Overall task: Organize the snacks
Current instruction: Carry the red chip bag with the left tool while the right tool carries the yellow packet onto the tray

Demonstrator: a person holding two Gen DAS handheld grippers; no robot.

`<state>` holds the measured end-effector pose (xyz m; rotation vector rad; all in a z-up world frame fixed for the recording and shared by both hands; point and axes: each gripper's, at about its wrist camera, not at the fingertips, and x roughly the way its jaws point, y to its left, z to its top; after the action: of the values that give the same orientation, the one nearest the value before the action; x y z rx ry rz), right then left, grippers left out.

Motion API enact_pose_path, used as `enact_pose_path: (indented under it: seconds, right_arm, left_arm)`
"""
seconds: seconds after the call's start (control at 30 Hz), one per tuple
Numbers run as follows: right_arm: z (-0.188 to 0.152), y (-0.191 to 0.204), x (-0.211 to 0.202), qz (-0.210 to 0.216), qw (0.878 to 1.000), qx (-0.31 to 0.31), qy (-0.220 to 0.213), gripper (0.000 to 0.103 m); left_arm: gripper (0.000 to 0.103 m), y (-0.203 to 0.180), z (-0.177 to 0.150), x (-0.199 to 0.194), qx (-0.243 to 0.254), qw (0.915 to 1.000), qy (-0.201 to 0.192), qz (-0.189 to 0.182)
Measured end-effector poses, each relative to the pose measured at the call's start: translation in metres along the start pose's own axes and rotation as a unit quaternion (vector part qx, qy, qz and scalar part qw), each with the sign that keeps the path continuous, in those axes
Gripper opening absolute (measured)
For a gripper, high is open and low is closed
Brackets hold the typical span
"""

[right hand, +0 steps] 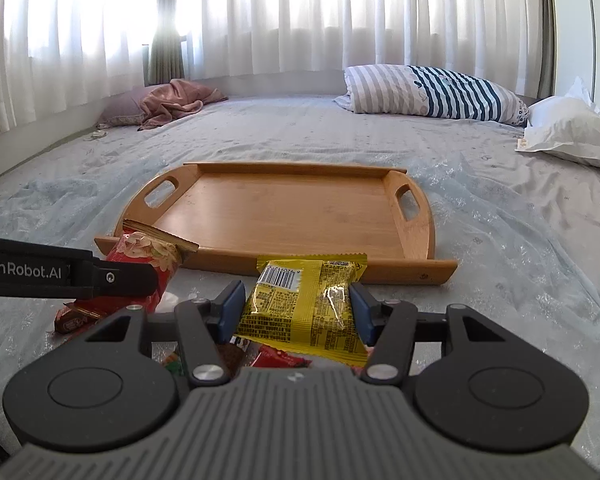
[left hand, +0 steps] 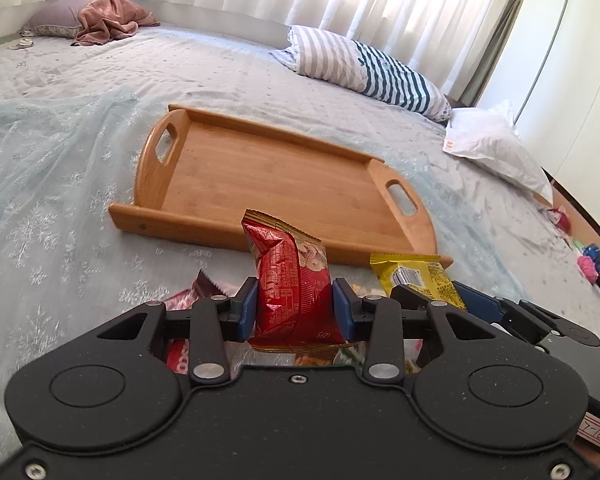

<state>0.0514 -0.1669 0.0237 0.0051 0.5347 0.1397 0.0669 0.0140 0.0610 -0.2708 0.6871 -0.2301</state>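
On the bed [right hand: 500, 208], a wooden tray [right hand: 284, 216] is laid flat as the landmark, with nothing on its floor yet. Just in front of the tray's near rim, a small heap of loose snacks [right hand: 276, 356] is left on the cover. Above that heap, a yellow packet [right hand: 308, 304] is pinched flat between the pads of the right gripper [right hand: 300, 312], jaws partly closed on its sides. To the left of it, also just short of the rim, a red packet [left hand: 292, 284] is held upright by the left gripper [left hand: 296, 304], squeezed narrow around its middle.

Both packets look ready to be carried over the rim, so probably they should be lifted clear of it first, then set down side by side toward the tray's far wall, leaving room for the rest. A soft foil bag is easily crushed, so grip shouldn't be tightened.
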Motion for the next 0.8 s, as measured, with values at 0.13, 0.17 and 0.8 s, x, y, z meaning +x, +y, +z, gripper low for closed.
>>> enact_pose_path:
  seconds: [0.13,0.17,0.8]
  right_arm:
    - [0.012,-0.005,0.002,-0.005,1.000,-0.001,-0.012,0.059]
    - [0.015,-0.007,0.003,-0.006,1.000,-0.001,-0.015,0.059]
    - [0.056,-0.050,0.068,0.048,0.997,0.055,-0.022,0.060]
  left_arm:
    - [0.037,-0.003,0.013,0.007,-0.002,1.0000,-0.003,-0.006]
    - [0.037,-0.003,0.016,0.008,-0.005,0.9999,-0.003,-0.010]
    - [0.037,-0.001,0.081,0.081,-0.039,0.9989,-0.022,-0.010]
